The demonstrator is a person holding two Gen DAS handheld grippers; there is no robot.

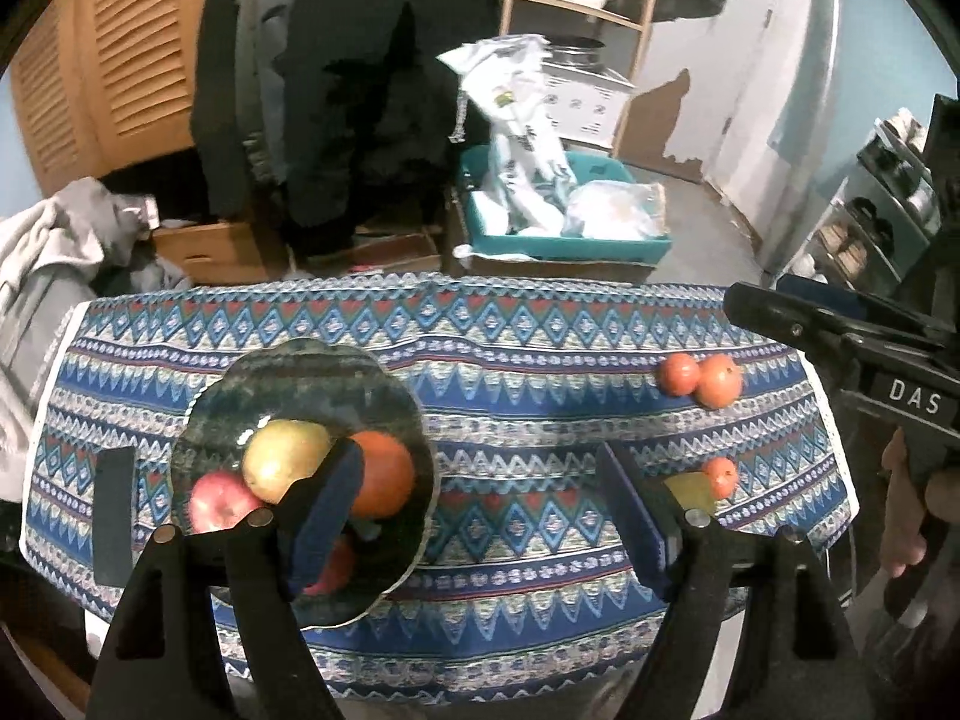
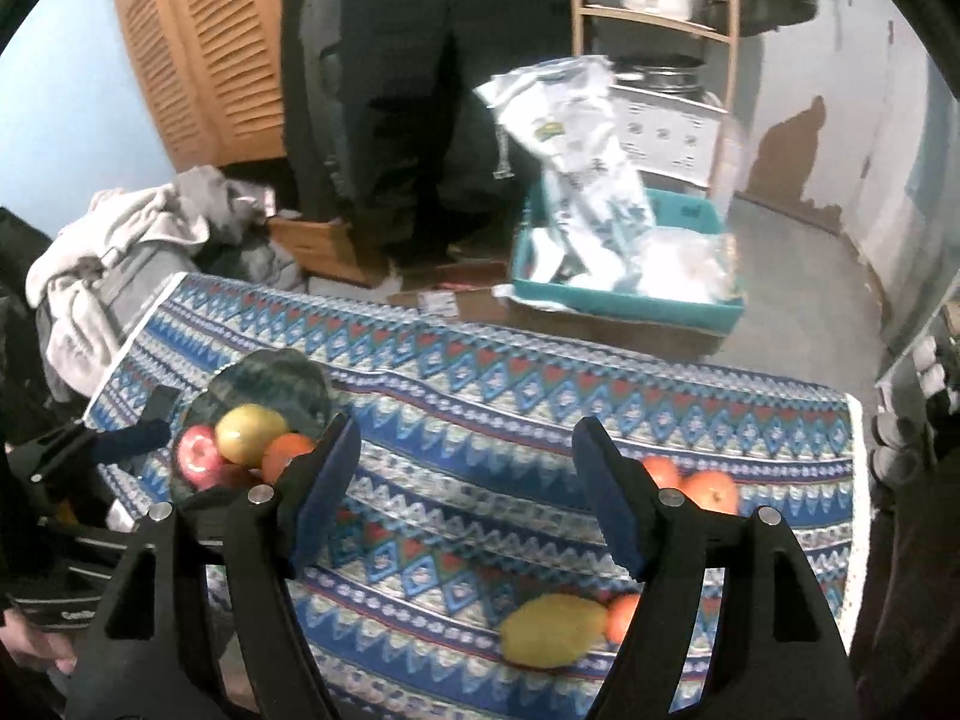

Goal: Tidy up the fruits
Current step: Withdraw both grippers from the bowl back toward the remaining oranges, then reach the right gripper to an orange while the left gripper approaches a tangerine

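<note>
A dark glass plate (image 1: 312,372) on the patterned tablecloth holds a pear (image 1: 285,456), a red apple (image 1: 219,501) and an orange (image 1: 384,474); it also shows in the right wrist view (image 2: 270,378). My left gripper (image 1: 480,480) is open and empty above the cloth, right of the plate. Two small oranges (image 1: 699,378) lie at the far right, another small orange (image 1: 720,475) beside a lemon (image 1: 690,489). My right gripper (image 2: 465,468) is open and empty, above and just behind the lemon (image 2: 552,630) and small orange (image 2: 621,615).
The table's far edge drops to a floor with a teal bin (image 1: 564,240) of bags, cardboard boxes (image 1: 210,249) and a heap of clothes (image 1: 54,264). A person in dark clothes (image 1: 348,90) stands behind the table. Shelves (image 1: 882,210) stand at the right.
</note>
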